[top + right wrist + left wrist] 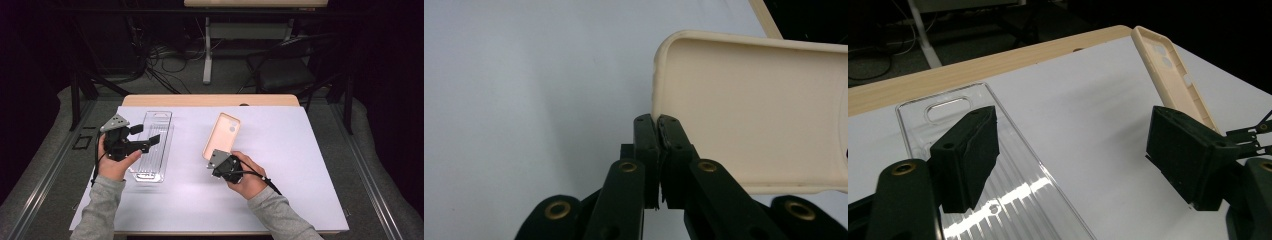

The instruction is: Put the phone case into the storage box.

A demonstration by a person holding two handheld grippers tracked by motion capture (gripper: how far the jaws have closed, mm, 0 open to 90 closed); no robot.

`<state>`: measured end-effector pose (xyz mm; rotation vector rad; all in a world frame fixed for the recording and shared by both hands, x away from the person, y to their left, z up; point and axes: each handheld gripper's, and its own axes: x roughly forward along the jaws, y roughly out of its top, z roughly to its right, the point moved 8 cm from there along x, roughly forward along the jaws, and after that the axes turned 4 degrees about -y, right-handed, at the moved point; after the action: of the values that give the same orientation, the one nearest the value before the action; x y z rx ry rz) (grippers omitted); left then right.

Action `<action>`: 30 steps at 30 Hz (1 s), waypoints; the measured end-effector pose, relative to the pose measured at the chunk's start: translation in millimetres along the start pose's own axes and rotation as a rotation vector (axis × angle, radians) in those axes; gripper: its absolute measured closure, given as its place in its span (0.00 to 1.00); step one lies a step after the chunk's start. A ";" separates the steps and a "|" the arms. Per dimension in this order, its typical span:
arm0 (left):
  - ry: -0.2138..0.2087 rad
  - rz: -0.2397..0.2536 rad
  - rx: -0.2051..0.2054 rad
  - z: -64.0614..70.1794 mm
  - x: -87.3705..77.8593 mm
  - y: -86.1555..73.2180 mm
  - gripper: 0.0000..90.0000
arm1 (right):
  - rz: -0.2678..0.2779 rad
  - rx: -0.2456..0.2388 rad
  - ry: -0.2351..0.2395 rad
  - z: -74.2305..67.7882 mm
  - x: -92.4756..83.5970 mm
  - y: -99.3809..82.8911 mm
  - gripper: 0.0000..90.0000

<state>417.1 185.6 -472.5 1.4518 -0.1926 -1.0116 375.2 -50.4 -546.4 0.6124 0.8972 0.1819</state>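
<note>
Right gripper (216, 161): jaws clamped on cream phone case (222, 135) edge, case tilted up | left gripper (145, 137): jaws apart over clear tray (152, 150) | table (280, 150): white.

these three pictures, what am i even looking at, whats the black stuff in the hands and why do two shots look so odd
A person sits at a table covered in white, holding a hand-held gripping tool in each hand. The high view looks down from above. The other two come from small cameras riding on the tools, looking along their black tongs.

The left gripper has its tongs wide open, held over a clear plastic tray that lies flat on the table.

The right gripper has its tongs shut on the edge of a cream phone case, close to one corner. In the left gripper view the case stands tilted up off the table.
</note>
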 end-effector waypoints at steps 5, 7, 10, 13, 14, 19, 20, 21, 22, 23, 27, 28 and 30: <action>-0.024 -0.011 -0.037 1.6 4.5 -0.7 0.24 | 0.023 -0.018 0.000 -7.5 -0.6 5.8 0.98; -0.031 -0.024 -0.043 2.3 5.9 -1.2 0.24 | 0.026 -0.030 0.002 -8.2 -0.5 6.2 0.98; -0.056 -0.052 -0.063 5.6 12.8 -0.8 0.25 | 0.023 -0.067 -0.006 -9.7 0.1 6.0 0.98; -0.083 -0.063 -0.079 8.4 17.7 0.3 0.26 | 0.025 -0.063 -0.002 -12.9 1.0 6.0 0.98; -0.092 -0.068 -0.087 9.3 19.5 0.5 0.27 | 0.017 -0.069 0.000 -13.5 0.8 5.8 0.98; -0.142 -0.117 -0.140 12.7 30.5 -3.3 0.29 | 0.018 -0.078 0.001 -17.7 1.0 7.0 0.98; -0.147 -0.127 -0.146 13.1 32.0 -4.3 0.30 | 0.025 -0.077 0.002 -18.6 1.4 7.7 0.98; -0.155 -0.139 -0.154 14.2 34.5 -5.5 0.31 | 0.021 -0.084 0.002 -18.7 1.0 7.8 0.98; -0.159 -0.145 -0.156 14.9 36.8 -6.0 0.32 | 0.019 -0.080 0.001 -19.5 0.7 8.1 0.98; -0.164 -0.152 -0.157 15.5 38.1 -6.6 0.32 | 0.019 -0.078 -0.001 -19.8 0.6 8.3 0.98; -0.181 -0.161 -0.165 18.9 44.6 -6.3 0.36 | 0.026 -0.084 -0.003 -20.4 0.0 9.4 0.98; -0.186 -0.162 -0.168 20.6 46.8 -6.2 0.36 | 0.025 -0.085 -0.003 -20.5 -0.3 9.5 0.98; -0.190 -0.169 -0.167 23.0 48.8 -6.1 0.36 | 0.031 -0.088 -0.005 -21.8 -0.7 10.2 0.98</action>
<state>428.1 137.8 -495.7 1.2355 -0.1206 -1.2744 358.8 -33.1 -550.3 0.5451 0.8705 0.2462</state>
